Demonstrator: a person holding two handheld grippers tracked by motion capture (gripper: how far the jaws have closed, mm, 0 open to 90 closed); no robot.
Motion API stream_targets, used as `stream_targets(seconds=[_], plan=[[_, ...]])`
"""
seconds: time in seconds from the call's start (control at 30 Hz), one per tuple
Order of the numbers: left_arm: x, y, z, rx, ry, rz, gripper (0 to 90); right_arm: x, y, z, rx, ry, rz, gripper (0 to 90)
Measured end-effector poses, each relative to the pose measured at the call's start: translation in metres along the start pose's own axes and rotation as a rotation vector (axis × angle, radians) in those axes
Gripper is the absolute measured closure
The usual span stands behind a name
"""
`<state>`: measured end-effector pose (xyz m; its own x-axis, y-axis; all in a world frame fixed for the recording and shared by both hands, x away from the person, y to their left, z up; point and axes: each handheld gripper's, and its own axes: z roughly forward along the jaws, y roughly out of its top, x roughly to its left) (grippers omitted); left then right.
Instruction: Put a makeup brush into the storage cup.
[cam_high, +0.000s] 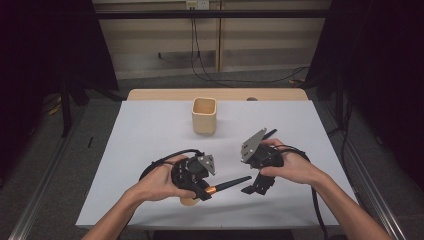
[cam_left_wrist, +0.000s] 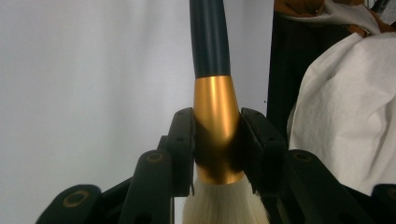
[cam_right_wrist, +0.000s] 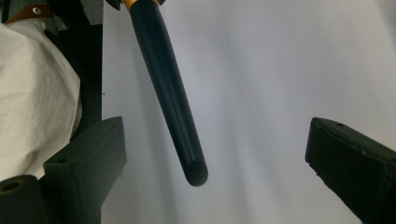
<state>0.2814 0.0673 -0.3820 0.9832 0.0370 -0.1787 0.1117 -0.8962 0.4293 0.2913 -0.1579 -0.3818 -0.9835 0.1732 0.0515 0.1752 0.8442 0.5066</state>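
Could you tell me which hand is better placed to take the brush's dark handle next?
Probably the right. The right gripper stands open with the brush handle's free end between its jaws, untouched. The left gripper is already shut on the gold ferrule.

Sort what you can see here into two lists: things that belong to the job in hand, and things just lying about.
In the job:
makeup brush, clamped at its gold ferrule in the left claw
right claw, jaws wide open around the brush's dark handle tip
wooden square cup, upright and empty at the table's far side

Lying about:
cables on the floor beyond the table
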Motion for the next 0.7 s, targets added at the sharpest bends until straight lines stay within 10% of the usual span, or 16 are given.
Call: stream_targets(seconds=[0.7], plan=[[-0.001,0.002,0.004,-0.001,-0.002,0.008,66.5,0.005,0.020,0.020,0.041,0.023,-0.047,8.1]])
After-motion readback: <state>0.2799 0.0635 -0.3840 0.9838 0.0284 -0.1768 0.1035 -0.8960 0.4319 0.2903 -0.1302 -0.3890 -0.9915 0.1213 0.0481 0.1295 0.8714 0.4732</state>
